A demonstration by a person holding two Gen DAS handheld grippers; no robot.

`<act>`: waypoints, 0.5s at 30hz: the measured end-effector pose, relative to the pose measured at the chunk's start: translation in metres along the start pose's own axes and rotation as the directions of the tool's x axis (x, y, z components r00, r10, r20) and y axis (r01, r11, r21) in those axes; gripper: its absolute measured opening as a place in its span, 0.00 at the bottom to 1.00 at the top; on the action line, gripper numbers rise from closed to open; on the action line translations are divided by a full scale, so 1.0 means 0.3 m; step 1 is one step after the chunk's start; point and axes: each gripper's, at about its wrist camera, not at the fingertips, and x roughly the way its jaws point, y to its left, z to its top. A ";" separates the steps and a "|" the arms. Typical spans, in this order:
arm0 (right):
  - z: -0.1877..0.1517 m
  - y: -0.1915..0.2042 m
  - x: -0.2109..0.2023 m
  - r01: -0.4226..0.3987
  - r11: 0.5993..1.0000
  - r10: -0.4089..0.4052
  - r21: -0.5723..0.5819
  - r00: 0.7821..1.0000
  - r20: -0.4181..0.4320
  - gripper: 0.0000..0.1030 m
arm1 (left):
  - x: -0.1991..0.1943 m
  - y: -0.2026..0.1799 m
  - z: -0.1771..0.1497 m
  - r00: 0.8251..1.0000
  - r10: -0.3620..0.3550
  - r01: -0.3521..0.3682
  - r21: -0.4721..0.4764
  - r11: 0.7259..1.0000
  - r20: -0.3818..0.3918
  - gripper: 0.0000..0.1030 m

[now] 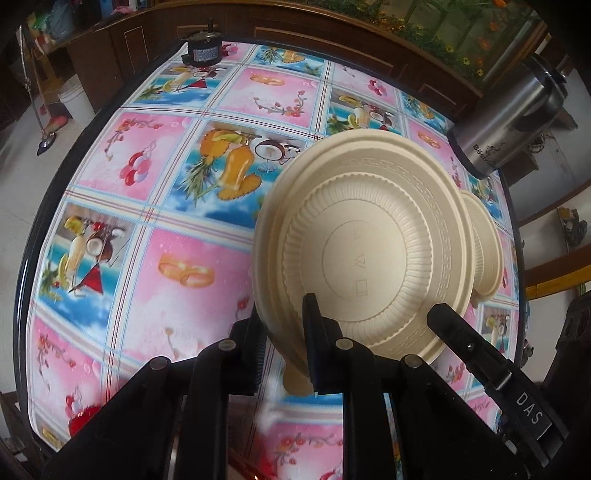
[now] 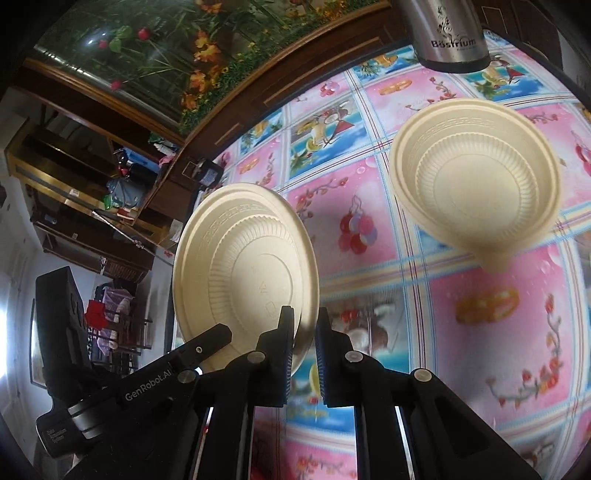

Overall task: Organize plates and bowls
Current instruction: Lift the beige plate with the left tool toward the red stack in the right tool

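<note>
**What you cannot see clearly**

Your left wrist view hides most of the second plate (image 1: pixel 489 243) behind the bowl (image 1: pixel 369 240). In the right wrist view, the flask (image 2: pixel 448 35) is cropped at the top edge.

Both grippers, left gripper (image 1: pixel 284 347) and right gripper (image 2: pixel 304 354), were matte black with silver pivot screws; jaws ribbed; "DAS" and "GenRobot.AI" lettering in white.

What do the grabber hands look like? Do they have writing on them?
Both are black plastic. The left gripper has ridged finger pads and round silver pins. The right gripper looks the same, with blue-tinged ridged pads. White lettering reads DAS and GenRobot.AI.
</note>
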 end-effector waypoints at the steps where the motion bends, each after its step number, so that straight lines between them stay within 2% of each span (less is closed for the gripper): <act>1: -0.012 0.004 -0.014 -0.002 1.000 0.002 -0.006 1.000 0.003 0.11 | -0.017 -0.002 -0.014 1.000 -0.001 0.001 0.003 1.000 0.007 0.16; 15: -0.191 0.047 -0.216 -0.022 0.997 0.026 -0.081 0.998 0.053 0.11 | -0.191 -0.008 -0.219 0.995 -0.018 0.016 0.021 1.000 0.094 0.16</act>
